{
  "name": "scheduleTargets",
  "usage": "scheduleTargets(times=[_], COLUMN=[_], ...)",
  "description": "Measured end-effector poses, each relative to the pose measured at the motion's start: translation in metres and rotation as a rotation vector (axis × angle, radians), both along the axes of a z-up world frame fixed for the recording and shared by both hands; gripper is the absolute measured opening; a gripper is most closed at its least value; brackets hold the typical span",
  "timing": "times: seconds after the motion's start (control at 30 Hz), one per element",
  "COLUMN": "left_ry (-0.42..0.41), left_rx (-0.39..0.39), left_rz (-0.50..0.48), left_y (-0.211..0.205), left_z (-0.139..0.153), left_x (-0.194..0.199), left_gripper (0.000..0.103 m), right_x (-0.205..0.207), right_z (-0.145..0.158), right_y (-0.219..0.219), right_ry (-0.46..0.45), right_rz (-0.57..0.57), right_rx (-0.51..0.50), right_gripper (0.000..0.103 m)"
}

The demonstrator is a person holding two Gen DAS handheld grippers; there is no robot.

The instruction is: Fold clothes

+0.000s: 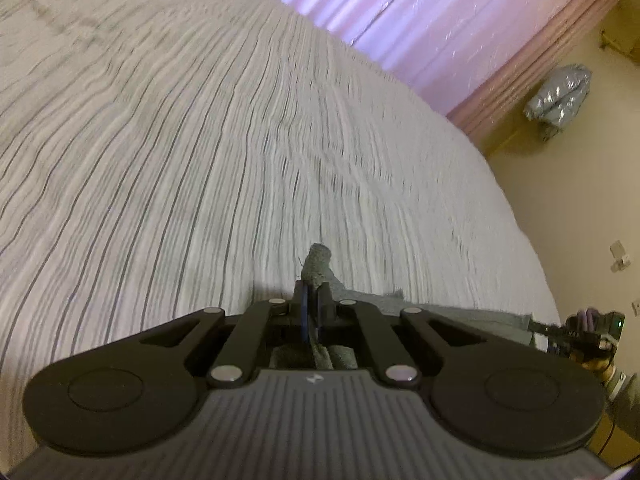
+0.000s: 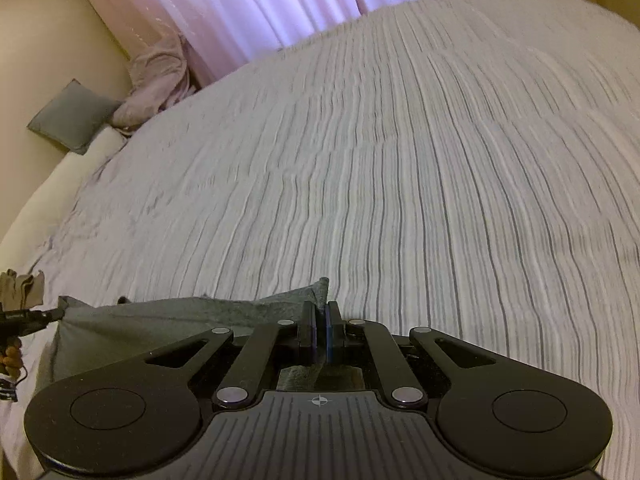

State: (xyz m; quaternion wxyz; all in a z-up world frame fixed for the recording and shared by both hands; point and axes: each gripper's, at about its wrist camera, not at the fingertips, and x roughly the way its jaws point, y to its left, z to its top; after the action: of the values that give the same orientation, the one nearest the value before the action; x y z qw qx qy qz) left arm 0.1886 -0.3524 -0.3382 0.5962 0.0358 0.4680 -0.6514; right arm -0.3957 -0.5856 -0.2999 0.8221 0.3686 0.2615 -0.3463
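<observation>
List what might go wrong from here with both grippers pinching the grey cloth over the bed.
1. The left gripper pinches only a small bunched corner of the grey garment; it may slip out under tension.
2. The right gripper also holds just an edge peak, so uneven pulling could skew the fold.
3. The striped bedspread is already rippled; dragging the cloth across it may bunch both.
</observation>
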Motion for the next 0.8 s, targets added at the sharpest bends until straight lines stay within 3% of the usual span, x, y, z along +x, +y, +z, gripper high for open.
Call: scheduleTargets(times=[0.27,0.33,0.43,0.53,0.57,0.6,0.63,0.73,0.8], left_ry=[-0.012,-0.029,-0.130,-0.218,-0.224,-0.231,-0.241,-0.281,-0.244], left_rx=[-0.103,-0.054,0.056,0.105,0.097,0.089,0.083,0.059,0.027], left_rz=[0.039,0.061,0.024,0.029,0.049,0.077,0.113,0.193,0.138], left_y=[0.009,0.004,-0.016,-0.022,-0.020,-0.018,-0.014,-0.002,0.009], left_z=[0.014,0.001,-0.019,-0.022,-0.018,-0.012,-0.006,0.017,0.030], left_x=[-0.008,-0.008,-0.023,-0.034,-0.035,-0.036,-0.038,-0.046,-0.062], left_gripper=[0.002,0.002,0.003,0.011,0.011,0.014,0.020,0.021,0.021], right_x=[-0.004,-0.001,0.014,0.025,0.025,0.025,0.025,0.027,0.032], right_z=[0.010,-0.001,-0.030,-0.042,-0.038,-0.034,-0.027,-0.004,0.010], right_y=[0.020,0.019,0.011,0.005,0.007,0.009,0.015,0.036,0.055], right_ry=[-0.085,-0.046,0.054,0.135,0.151,0.167,0.194,0.270,0.244], right_rz=[-0.054,-0.074,-0.076,-0.086,-0.106,-0.129,-0.158,-0.213,-0.171], right_rx=[-0.100,-0.076,0.011,0.062,0.055,0.044,0.003,-0.112,-0.134], right_gripper=[0.003,0.003,0.003,0.005,0.011,0.034,0.050,0.052,0.052])
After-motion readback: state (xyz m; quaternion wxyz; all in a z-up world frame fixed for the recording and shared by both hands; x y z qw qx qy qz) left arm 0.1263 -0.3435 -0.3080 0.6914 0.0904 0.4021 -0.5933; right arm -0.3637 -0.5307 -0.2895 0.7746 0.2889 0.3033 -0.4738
